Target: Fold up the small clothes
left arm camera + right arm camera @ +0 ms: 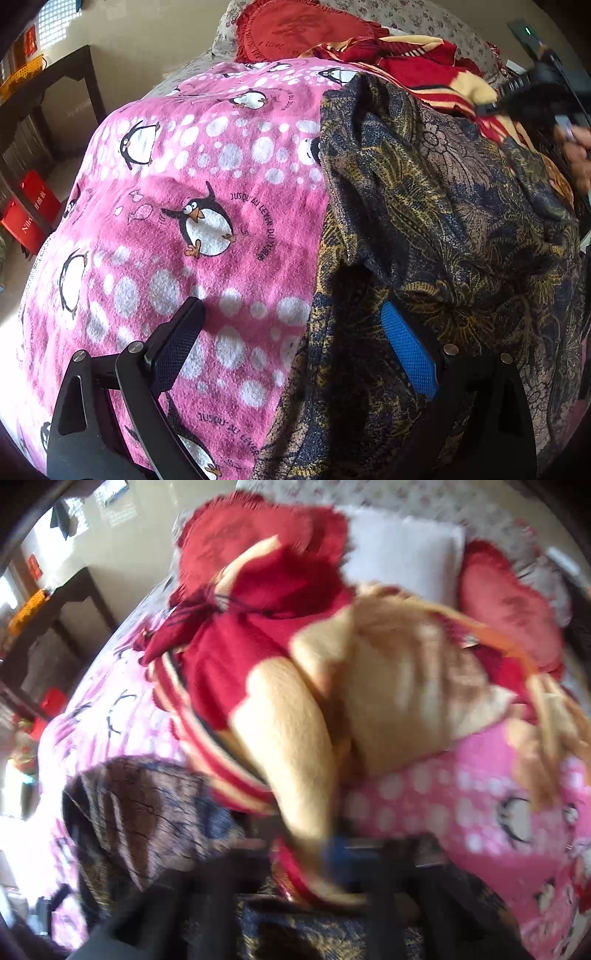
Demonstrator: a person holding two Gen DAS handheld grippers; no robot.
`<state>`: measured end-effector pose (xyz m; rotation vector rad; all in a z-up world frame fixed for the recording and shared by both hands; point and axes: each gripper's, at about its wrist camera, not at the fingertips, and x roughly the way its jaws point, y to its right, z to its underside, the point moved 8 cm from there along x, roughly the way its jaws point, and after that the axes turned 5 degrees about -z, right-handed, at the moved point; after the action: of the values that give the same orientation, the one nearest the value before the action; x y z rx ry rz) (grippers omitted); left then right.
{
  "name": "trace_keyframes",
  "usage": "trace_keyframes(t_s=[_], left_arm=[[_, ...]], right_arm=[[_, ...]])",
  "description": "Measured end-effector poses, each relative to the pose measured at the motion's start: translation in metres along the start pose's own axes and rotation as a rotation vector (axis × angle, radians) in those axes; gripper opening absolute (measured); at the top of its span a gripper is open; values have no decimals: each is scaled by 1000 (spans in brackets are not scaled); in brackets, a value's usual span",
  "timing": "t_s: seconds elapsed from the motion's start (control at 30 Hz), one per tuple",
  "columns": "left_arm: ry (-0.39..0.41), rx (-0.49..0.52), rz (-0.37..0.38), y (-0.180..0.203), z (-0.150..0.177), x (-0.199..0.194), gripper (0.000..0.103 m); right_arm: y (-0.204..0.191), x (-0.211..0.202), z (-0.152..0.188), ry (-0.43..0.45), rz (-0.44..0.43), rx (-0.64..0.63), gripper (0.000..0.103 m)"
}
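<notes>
A dark patterned garment (443, 221) in navy, gold and brown lies rumpled on a pink penguin blanket (207, 166). My left gripper (295, 343) is open just above the garment's left edge, its blue pad (408, 350) over the cloth and its black finger (173, 343) over the blanket. My right gripper (325, 860) is shut on a red and cream striped garment (280, 686), which hangs up out of its jaws; this view is blurred. The dark garment also shows in the right wrist view (147, 805). The right gripper shows at the far right of the left view (532, 99).
Red heart-shaped cushions (295, 29) and a white pillow (402, 554) lie at the head of the bed. A dark side table (48, 96) and red boxes (29, 218) stand on the floor to the left.
</notes>
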<state>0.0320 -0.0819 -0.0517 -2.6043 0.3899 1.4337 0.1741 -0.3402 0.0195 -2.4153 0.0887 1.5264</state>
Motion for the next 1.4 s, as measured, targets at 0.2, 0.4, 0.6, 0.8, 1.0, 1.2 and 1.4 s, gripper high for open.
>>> trace_keyframes(t_s=[0.2, 0.4, 0.6, 0.8, 1.0, 1.2, 1.4], left_arm=[[7, -20, 27, 2, -4, -1, 97], [-7, -84, 67, -1, -8, -1, 97], [18, -65, 27, 3, -11, 3, 97], [37, -97, -14, -3, -17, 8, 97], [21, -85, -23, -9, -13, 0, 97], [-4, -135, 30, -10, 0, -10, 97], [27, -112, 35, 6, 2, -18, 97]], right_arm=[[-64, -48, -112, 299, -187, -46, 7], [-111, -53, -133, 286, -485, 15, 74], [-52, -74, -24, 220, -218, -90, 74], [-7, -36, 77, 58, -174, 9, 69], [22, -58, 90, 229, -68, 99, 4], [92, -142, 113, 400, 51, 260, 4], [126, -156, 134, 363, 154, 365, 4]])
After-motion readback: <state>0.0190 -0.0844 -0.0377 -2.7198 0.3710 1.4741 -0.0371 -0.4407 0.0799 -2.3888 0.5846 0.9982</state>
